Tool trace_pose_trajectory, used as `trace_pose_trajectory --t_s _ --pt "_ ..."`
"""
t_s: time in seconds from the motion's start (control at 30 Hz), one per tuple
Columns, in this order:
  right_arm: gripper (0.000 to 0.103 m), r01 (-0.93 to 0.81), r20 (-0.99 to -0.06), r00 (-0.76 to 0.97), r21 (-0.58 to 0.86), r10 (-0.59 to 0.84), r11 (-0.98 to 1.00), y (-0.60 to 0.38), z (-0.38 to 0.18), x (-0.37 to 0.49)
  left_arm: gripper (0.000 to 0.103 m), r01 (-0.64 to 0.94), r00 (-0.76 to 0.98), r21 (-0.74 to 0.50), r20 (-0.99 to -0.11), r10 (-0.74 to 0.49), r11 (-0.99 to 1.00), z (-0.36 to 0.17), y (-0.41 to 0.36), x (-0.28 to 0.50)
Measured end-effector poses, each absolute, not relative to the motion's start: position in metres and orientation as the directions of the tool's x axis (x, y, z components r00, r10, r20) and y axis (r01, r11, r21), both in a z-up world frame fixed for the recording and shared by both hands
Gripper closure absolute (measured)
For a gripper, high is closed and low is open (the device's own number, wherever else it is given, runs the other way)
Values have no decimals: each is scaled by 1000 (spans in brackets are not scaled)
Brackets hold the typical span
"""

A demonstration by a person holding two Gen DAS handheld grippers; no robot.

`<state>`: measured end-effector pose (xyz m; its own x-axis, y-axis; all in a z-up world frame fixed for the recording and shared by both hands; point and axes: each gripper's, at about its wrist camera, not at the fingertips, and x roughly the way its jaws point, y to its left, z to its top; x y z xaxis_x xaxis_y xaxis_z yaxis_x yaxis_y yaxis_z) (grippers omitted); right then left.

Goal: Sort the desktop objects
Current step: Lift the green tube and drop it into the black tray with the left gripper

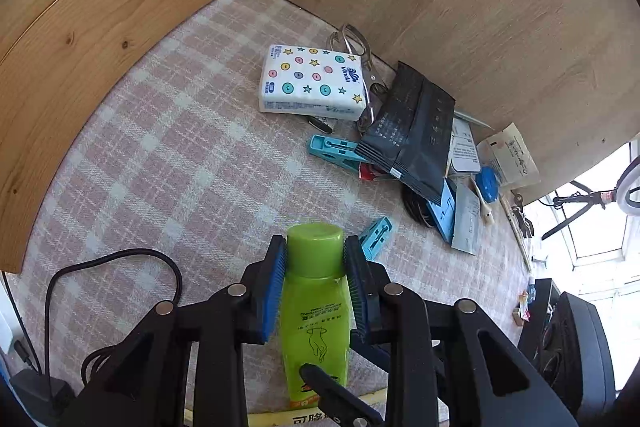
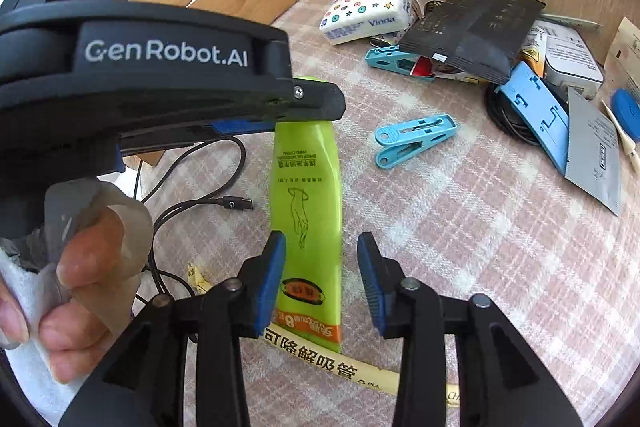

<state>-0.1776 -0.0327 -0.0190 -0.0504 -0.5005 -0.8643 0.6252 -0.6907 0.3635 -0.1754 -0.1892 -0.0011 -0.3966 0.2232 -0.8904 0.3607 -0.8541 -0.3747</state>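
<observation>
A: Where is the green tube (image 1: 314,307) now?

B: The left gripper (image 1: 315,259) has it. Its blue pads (image 1: 273,287) press on both sides just below the cap, so the jaws are closed on the tube. From the right wrist view the tube hangs cap-up from that gripper, its flat end down near a yellow paper strip (image 2: 352,367) on the checked cloth (image 1: 168,147) that covers the surface.

A: And the right gripper (image 2: 322,283)?

B: Its jaws stand apart. The lower part of the tube sits between them, close to one pad, while the other pad is clearly off it; I see no grip.

A: What else lies there?

B: A tissue pack (image 1: 314,83), a black packet (image 1: 412,131), two blue clothes pegs (image 2: 414,139) and a black cable (image 2: 208,203). The pile sits near a wooden wall (image 1: 460,7).
</observation>
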Motion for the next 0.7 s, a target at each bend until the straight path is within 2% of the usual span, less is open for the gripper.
trace_pose_trajectory --t_s 0.2,0.23,0.27,0.3,0.5,0.7 --pt "70 603 -843 -32 413 -538 -683 -29 -20 -181 75 349 -407 -352 -892 198 -868 11 -183 -173" --pt "73 601 -841 -36 413 -539 -684 -26 -19 -181 75 348 -408 -344 -893 190 -872 14 -181 -170" --pt "81 595 -839 -37 418 -543 -686 -20 -18 -184 75 346 -410 -338 -894 183 -875 16 -179 -171" --pt "85 587 -834 -35 428 -550 -687 -12 -17 -188 75 342 -411 -337 -893 183 -877 17 -176 -174" --pt "89 556 -813 -64 453 -579 -697 -21 6 -172 76 275 -431 -322 -884 183 -906 40 -144 -187" --pt "90 510 -794 -139 455 -592 -730 23 31 -160 76 183 -448 -312 -871 203 -932 71 -94 -190"
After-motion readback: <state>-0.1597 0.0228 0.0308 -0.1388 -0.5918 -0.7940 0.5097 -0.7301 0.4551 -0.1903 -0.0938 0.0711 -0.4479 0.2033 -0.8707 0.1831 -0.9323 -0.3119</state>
